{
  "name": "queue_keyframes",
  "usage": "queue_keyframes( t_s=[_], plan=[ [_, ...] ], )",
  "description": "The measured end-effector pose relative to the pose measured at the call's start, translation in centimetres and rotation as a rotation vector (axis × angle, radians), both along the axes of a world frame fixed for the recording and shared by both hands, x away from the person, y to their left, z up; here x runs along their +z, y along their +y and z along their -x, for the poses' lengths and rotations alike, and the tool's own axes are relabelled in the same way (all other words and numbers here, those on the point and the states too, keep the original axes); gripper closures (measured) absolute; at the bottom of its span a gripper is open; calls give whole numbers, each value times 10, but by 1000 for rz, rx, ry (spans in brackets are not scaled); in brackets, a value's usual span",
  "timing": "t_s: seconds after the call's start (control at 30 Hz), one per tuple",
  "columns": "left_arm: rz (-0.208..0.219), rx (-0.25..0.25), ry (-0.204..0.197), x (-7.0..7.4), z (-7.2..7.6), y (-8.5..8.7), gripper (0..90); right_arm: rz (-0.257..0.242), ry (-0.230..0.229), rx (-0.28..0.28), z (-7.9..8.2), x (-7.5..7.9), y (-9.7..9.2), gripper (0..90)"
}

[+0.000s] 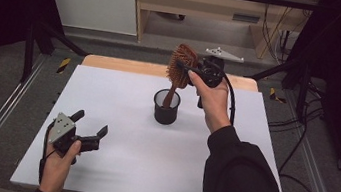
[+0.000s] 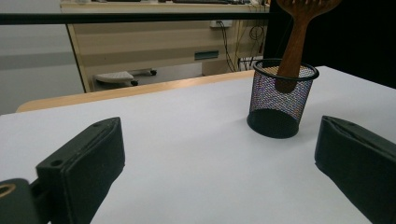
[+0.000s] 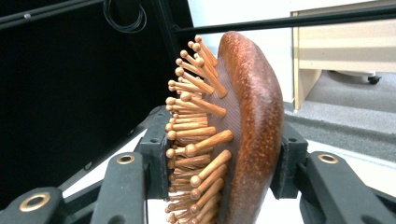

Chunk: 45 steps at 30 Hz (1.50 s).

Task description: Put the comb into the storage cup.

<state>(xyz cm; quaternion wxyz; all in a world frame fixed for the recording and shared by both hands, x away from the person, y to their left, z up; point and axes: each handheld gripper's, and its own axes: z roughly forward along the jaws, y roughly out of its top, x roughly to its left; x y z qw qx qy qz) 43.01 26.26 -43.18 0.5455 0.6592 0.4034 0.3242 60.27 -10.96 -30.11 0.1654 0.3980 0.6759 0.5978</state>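
R. gripper (image 1: 193,71), arm raised over table centre, jaws clamped on wooden hairbrush (image 1: 181,67) head; handle inside black mesh cup (image 1: 166,107). L. gripper (image 1: 89,130) low near table's front-left, jaws apart. No legible writing.

Grey floor (image 1: 177,31), wooden desk (image 1: 197,1) behind, dark curtains (image 1: 0,1).

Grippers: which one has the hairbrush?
The right gripper, above the mesh cup. Its jaws clamp the hairbrush by the head, handle down in the cup. The left gripper sits open and empty near the table's front left.
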Motion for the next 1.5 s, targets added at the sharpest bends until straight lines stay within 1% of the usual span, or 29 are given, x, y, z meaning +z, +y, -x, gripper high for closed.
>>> queue_keyframes(
  t_s=[0.07, 0.23, 0.3, 0.37, 0.6, 0.73, 0.8, 0.87, 0.97, 1.03, 1.5],
  plan=[
    [-1, -2, 1, 0, 0, -1, 18, 8, 12, 1, -2, -6, 2, 511],
    [-7, -12, 0, 0, 1, -3, 18, 16, 28, 2, -5, -13, 5, 511],
    [-7, -8, 2, -1, 0, -3, 18, 19, 40, 8, -7, -18, 8, 510],
    [-4, -3, 5, -1, 0, -3, 18, 21, 42, 9, -8, -19, 9, 510],
    [-5, -7, 7, -1, 0, -3, 18, 31, 54, 28, -10, -25, 17, 508],
    [-5, -9, 9, -1, 0, -4, 18, 29, 60, 26, -11, -28, 18, 507],
    [-5, -9, 9, -1, 0, -4, 18, 24, 69, 26, -12, -30, 18, 506],
    [-7, -10, 9, -1, 0, -4, 18, 30, 76, 25, -13, -35, 17, 506],
    [-14, -6, 13, -2, -1, -4, 18, 24, 85, 26, -13, -37, 17, 505],
    [-10, -5, 18, -2, -1, -3, 18, 22, 89, 28, -13, -39, 17, 505],
    [-13, -8, 17, -2, -1, -4, 18, 15, 102, 33, -14, -43, 19, 503]
  ],
)
